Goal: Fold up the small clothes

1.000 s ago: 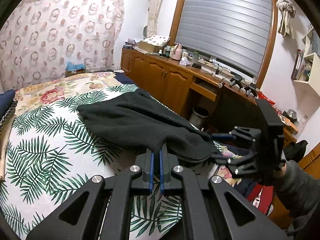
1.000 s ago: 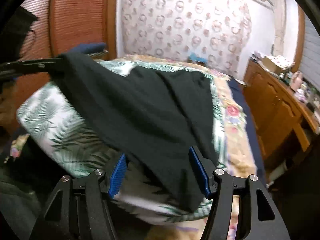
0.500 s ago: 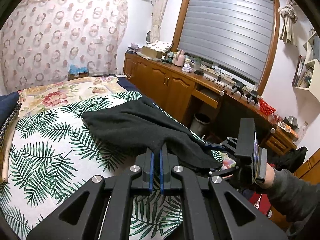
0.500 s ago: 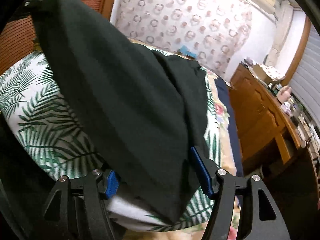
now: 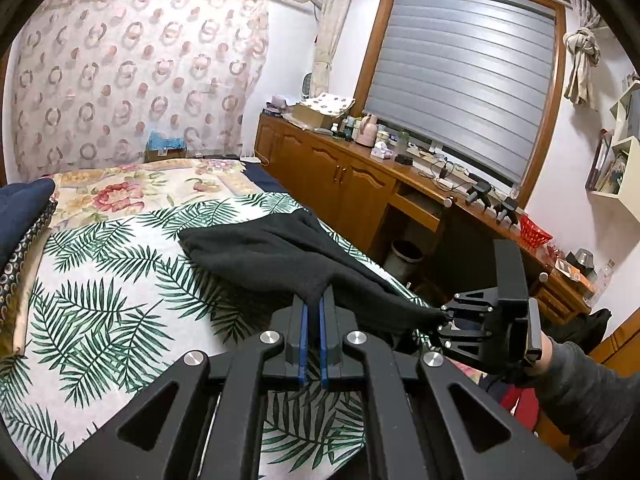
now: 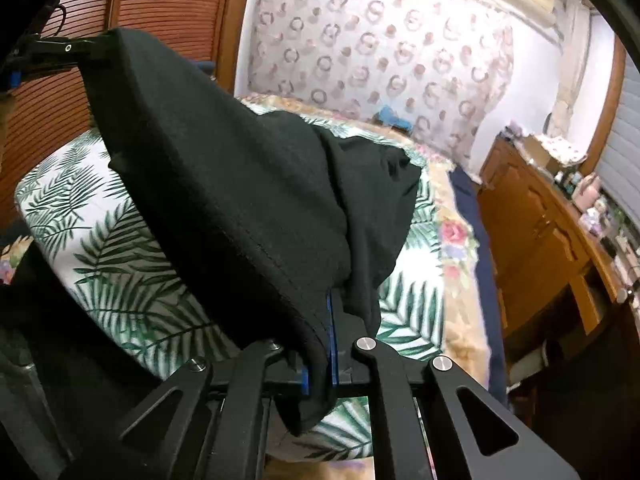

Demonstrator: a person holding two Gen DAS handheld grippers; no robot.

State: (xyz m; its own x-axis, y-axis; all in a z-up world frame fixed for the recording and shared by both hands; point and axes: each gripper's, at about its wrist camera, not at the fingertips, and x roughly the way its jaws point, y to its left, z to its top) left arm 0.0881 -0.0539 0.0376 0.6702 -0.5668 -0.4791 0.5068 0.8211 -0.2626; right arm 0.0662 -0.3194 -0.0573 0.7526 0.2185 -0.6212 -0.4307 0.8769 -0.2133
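My left gripper [image 5: 313, 312], at lower centre of its view, is pinched nearly closed on one edge of the black garment [image 5: 280, 256], which trails across the palm-leaf bedspread [image 5: 100, 300] mid-frame. My right gripper [image 6: 326, 320], low in its own view, clamps another edge, the cloth stretching up to the upper left.

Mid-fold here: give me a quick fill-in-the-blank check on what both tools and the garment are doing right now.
1. The left tool is shut on the ____ garment.
2. The right tool is ____ on the same garment's edge.
3. The garment's far part lies on a bedspread printed with green ____.
4. The window blind is fully ____.

Missing words: black; shut; leaves; closed
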